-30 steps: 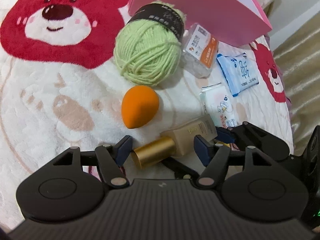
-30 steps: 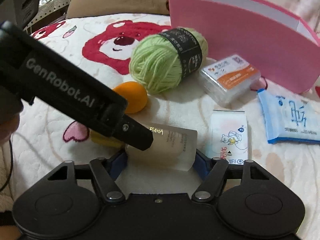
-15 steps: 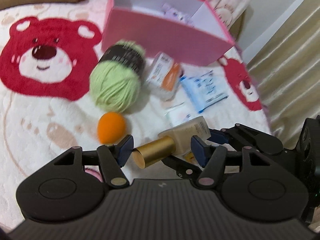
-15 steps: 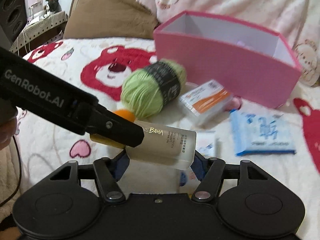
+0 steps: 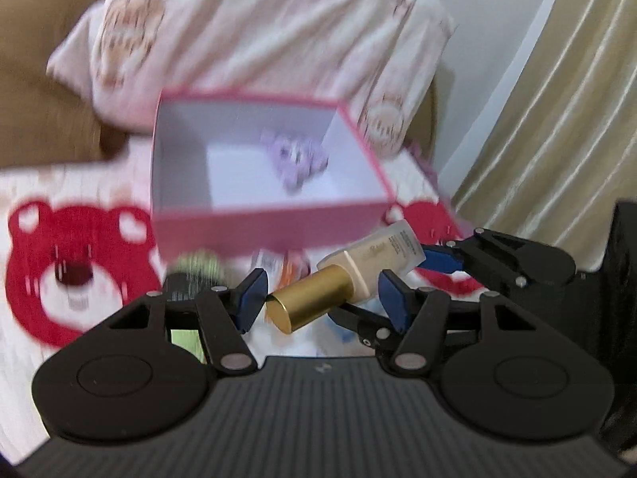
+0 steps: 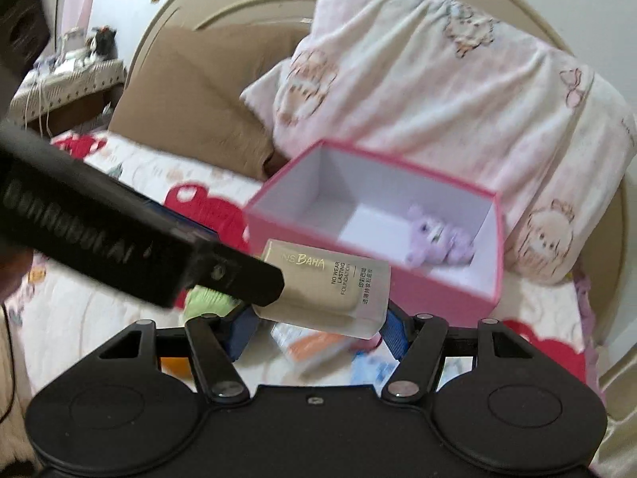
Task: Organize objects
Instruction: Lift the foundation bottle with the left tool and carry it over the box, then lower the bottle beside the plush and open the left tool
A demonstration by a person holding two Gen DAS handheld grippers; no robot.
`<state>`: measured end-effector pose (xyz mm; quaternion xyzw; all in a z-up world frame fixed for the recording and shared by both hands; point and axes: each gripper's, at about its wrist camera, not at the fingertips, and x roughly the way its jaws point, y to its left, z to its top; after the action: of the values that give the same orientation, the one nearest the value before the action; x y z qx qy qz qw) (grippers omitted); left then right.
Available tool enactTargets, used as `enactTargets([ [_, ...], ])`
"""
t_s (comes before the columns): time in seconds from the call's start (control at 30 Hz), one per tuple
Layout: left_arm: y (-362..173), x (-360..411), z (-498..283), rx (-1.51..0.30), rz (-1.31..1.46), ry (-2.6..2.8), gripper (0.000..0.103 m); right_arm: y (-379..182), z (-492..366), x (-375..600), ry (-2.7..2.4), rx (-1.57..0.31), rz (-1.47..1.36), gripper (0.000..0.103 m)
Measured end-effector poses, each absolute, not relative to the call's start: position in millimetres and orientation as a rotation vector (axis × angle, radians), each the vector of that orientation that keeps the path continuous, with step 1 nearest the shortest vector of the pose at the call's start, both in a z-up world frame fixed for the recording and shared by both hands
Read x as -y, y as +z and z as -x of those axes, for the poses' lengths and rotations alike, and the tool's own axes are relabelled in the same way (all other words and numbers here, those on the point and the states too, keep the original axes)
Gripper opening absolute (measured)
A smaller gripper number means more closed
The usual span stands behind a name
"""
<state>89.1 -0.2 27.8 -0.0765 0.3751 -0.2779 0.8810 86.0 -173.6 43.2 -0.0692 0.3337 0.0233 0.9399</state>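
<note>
Holding the foundation bottle [image 6: 330, 285] crosswise, the right gripper [image 6: 318, 328] clamps its glass body, the left gripper [image 5: 318, 298] brackets its gold cap; the pink box [image 6: 398, 294] lies just ahead.

place: home bedroom | bed: white blanket [image 5: 79, 342] printed with red bears | pillows: pale pink cartoon-print pillow [image 6: 438, 91] beside brown pillow [image 6: 191, 107] against curved headboard [image 6: 223, 4] | window side: cream curtain [image 5: 557, 119] | far left: cluttered side table [image 6: 67, 75]
</note>
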Motion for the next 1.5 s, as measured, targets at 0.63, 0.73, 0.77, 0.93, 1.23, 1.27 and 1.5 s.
enactTargets([
  [0.63, 1.1, 48.0, -266.0, -0.971, 0.312, -0.548, 0.059, 13.8, -230.7, 266.8, 0.032, -0.872, -0.031, 0.069],
  [0.73, -16.7, 55.3, -286.3, -1.003, 0.325, -0.511, 0.059, -2.3, -249.9, 273.2, 0.017, -0.916, -0.063, 0.069],
  [0.77, -22.6, 58.4, -292.7, -1.011, 0.328, -0.499, 0.059, -6.5, -256.1, 275.5, 0.010, -0.931, -0.067, 0.069],
  [0.93, -50.7, 72.9, -319.8, -1.074, 0.336, -0.450, 0.060, -28.4, -283.9, 284.6, -0.015, -1.009, -0.047, 0.069],
  [1.23, -91.1, 73.9, -342.7, -1.163, 0.451, -0.380, 0.059, -59.9, -314.8, 278.7, -0.032, -1.117, 0.117, 0.069],
  [1.27, -93.3, 74.7, -343.7, -1.169, 0.451, -0.376, 0.059, -61.8, -316.6, 278.0, -0.038, -1.126, 0.126, 0.069],
  [1.5, -97.7, 72.6, -343.1, -1.218, 0.453, -0.308, 0.057, -64.2, -314.6, 264.4, -0.080, -1.141, 0.237, 0.069],
])
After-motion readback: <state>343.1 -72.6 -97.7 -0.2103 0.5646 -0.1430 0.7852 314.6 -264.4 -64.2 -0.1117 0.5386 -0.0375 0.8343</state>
